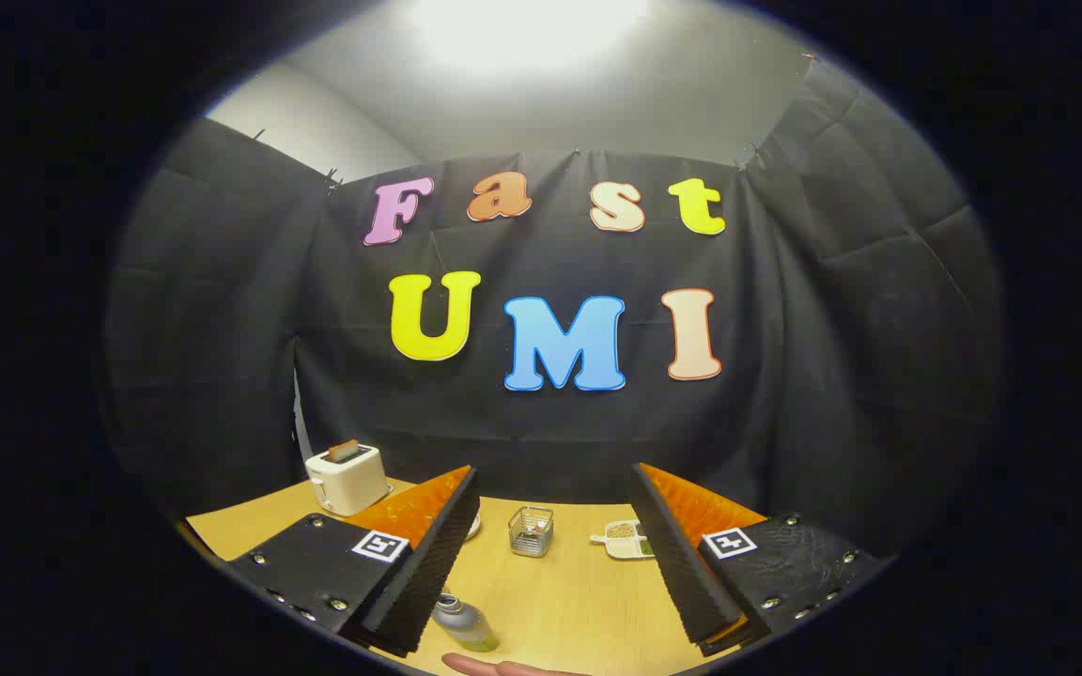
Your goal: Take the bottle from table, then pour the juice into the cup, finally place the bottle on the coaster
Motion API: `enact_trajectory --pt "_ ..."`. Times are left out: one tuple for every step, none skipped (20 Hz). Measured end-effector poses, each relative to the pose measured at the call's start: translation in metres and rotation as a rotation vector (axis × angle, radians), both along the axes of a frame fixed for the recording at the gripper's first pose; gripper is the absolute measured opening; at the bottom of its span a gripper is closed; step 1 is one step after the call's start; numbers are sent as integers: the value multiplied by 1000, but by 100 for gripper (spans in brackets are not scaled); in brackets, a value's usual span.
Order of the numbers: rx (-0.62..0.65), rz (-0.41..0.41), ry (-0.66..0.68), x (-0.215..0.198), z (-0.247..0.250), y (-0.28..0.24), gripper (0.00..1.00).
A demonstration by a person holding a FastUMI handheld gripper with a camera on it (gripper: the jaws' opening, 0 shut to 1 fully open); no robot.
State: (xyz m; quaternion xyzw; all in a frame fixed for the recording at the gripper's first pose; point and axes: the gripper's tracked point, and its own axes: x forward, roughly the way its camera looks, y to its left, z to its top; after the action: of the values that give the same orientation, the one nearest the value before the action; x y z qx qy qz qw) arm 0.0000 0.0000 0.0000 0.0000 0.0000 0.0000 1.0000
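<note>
My gripper [555, 498] has its fingers spread wide, nothing between the pads, and the whole stretch of wooden table [579, 591] shows through the gap. The bottle [464, 623] sits low between the fingers, close against the inner edge of the left one, its grey cap toward me and greenish juice in the body; I can't tell whether it touches that finger. Just below it a person's fingertip [503, 667] pokes in, cut off. Ahead of the fingers stands a small clear glass cup [531, 530], with open tabletop around it. To its right a white divided dish [626, 539] is partly hidden behind the right finger; its contents are too small to make out. A pale rim [473, 526] peeks past the left finger, unidentifiable. A white toaster [347, 479] with a slice up stands at the far left edge, against the black cloth wall [785, 394]. Grey wall and a bright light above.
</note>
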Motion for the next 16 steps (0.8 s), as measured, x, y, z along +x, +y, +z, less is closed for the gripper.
enact_trajectory --pt "-2 3 3 0 -4 6 98" --pt "8 20 13 0 -6 12 98" --pt "22 31 19 1 -8 18 98" --pt "35 32 15 1 -7 20 98" --pt "40 29 6 2 -5 20 98" --pt "32 24 2 4 -3 21 98" --pt "22 19 4 5 -7 22 99" --pt "17 17 13 4 -11 23 98" --pt "21 20 23 4 -12 24 98" --pt "29 31 28 3 -12 27 98" --pt "39 36 29 3 -10 28 99" --pt "52 37 31 4 -8 27 98" --pt "62 43 33 4 -8 28 98" --pt "68 51 36 4 -8 29 98" --pt "74 53 27 4 -5 31 98" --pt "76 52 18 5 -5 31 99"
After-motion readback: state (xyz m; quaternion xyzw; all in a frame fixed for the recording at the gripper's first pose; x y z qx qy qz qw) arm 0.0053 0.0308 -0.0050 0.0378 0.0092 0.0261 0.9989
